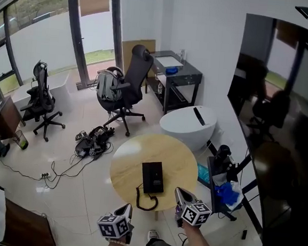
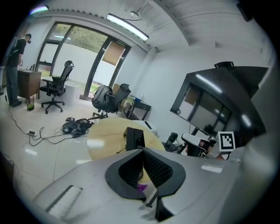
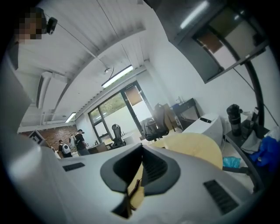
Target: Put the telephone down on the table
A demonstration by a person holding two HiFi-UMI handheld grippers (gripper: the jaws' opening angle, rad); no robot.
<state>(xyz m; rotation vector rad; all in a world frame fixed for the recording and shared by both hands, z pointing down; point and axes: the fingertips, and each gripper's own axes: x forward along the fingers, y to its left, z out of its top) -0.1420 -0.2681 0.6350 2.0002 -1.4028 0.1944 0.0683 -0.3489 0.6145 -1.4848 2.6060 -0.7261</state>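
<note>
telephone [image 1: 152, 177]: flat on table [image 1: 132, 155], frame centre, long axis running up-frame | left tongs [image 1: 130, 210]: closed, empty, below it | right tongs [image 1: 180, 194]: closed, empty, nearer, lower right | placing seems done

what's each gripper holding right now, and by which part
Nothing: left gripper and right gripper are both shut, empty. The black telephone lies on the round wooden table, apart from both.

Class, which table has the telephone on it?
The round wooden table: the black telephone lies on it. The white oval one and the dark desk lack one.
</note>
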